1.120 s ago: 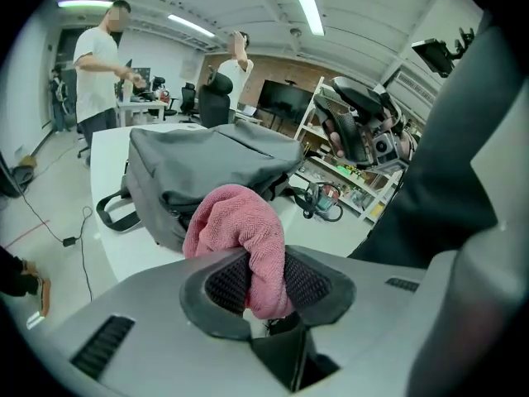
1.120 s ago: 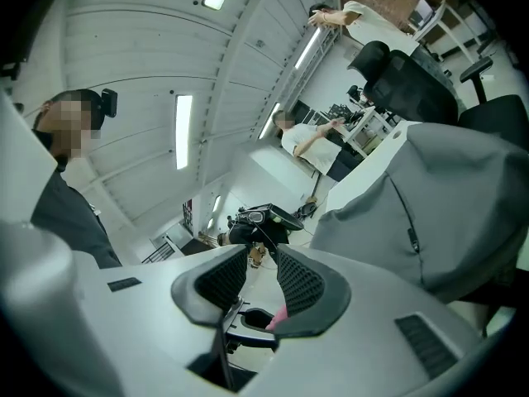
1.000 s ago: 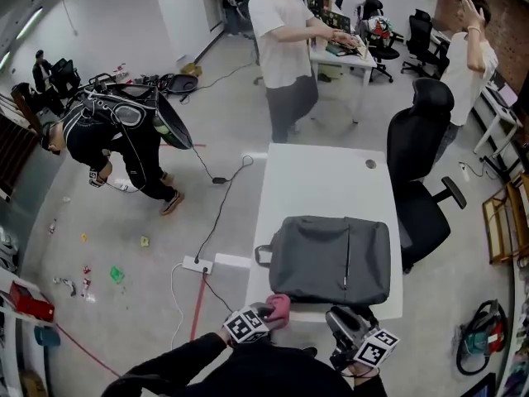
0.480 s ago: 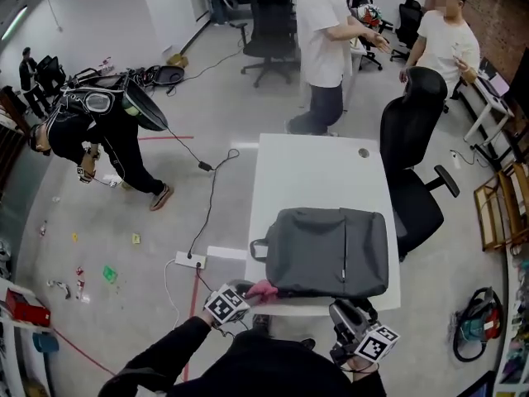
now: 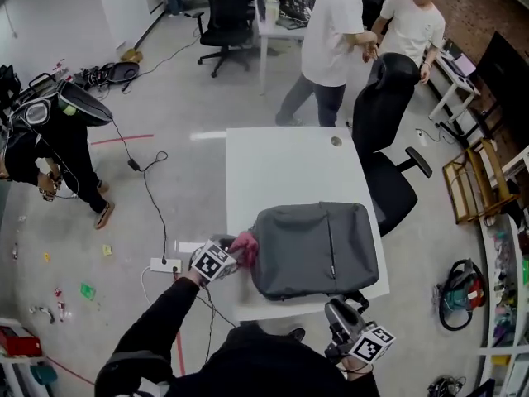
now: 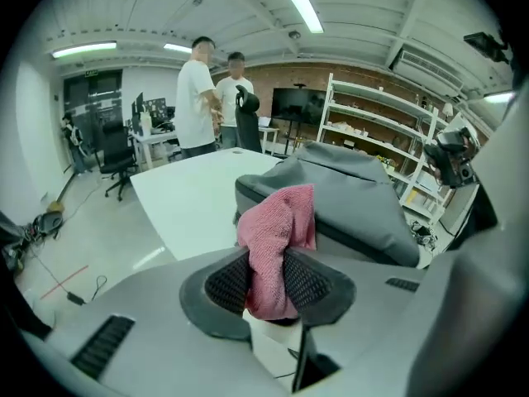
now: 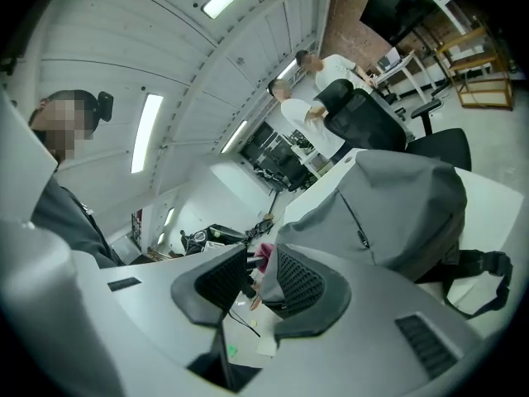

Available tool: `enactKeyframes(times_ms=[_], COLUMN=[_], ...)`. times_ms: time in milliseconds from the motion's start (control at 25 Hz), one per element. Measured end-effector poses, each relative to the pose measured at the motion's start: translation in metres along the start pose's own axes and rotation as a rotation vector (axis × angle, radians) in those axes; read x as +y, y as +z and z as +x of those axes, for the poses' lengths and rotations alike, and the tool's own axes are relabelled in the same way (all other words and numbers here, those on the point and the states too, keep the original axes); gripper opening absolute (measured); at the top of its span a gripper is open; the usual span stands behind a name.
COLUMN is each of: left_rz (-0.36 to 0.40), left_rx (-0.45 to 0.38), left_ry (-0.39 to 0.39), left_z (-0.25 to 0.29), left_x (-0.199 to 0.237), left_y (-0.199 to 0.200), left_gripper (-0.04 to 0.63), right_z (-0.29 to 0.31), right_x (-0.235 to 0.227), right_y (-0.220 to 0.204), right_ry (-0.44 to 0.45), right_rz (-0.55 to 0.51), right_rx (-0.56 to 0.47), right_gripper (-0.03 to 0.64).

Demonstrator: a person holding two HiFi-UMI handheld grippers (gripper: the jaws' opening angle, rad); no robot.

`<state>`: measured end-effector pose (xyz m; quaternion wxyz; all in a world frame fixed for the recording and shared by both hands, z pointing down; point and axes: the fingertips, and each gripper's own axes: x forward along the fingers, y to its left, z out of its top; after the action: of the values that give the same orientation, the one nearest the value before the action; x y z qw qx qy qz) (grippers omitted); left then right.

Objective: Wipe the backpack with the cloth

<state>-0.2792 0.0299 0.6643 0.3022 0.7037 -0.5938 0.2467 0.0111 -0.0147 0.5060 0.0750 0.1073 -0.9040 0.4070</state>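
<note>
A grey backpack (image 5: 314,248) lies flat on the near half of the white table (image 5: 281,168). My left gripper (image 5: 235,255) is at the backpack's left end, shut on a pink cloth (image 5: 245,245) that touches the bag's side. In the left gripper view the cloth (image 6: 277,230) sticks up between the pads of the left gripper (image 6: 266,265), with the backpack (image 6: 355,197) just behind it. My right gripper (image 5: 337,314) hovers off the table's near edge, below the backpack's right corner. In its own view the right gripper (image 7: 260,275) stands open with nothing between the pads, beside the backpack (image 7: 397,205).
A black office chair (image 5: 384,139) stands at the table's right side. Two people (image 5: 331,31) stand beyond the far end. Another person (image 5: 50,139) bends over at the left. A power strip (image 5: 165,265) and cables lie on the floor to the left of the table.
My left gripper has carried the pink cloth from the backpack's near left corner round to its left end. The right gripper has stayed by the near edge.
</note>
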Motion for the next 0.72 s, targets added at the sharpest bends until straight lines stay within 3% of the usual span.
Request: enactKeyframes(times_ms=[120,280,400,600,720], left_rz=[0.078,0.181,0.211,0.281,0.265], left_rx=[-0.025,-0.005,0.013,0.018,-0.005], left_ry=[0.006,-0.029,-0.038,-0.039,-0.005], left_z=[0.022,0.034,0.074,0.099,0.107], left_x=[0.049,0.065,0.088,0.105,0.122], left_y=[0.047,0.110,0.115,0.128,0.148], left_gripper=[0.112,0.112,0.112,0.112,0.112], right_z=[0.007,-0.008,-0.010,-0.007,-0.006], right_x=[-0.006,-0.010,-0.016,-0.014,-0.013], right_y=[0.013,0.015,0.008,-0.011,-0.013], right_ry=[-0.042,-0.132,-0.176,-0.205,-0.210], right_rz=[-0.008,0.024,0.049,0.073,0.069], right_rx=[-0.058,-0.101,-0.112,-0.094,-0.083], right_gripper=[0.121,0.121,0.121,0.121,0.121])
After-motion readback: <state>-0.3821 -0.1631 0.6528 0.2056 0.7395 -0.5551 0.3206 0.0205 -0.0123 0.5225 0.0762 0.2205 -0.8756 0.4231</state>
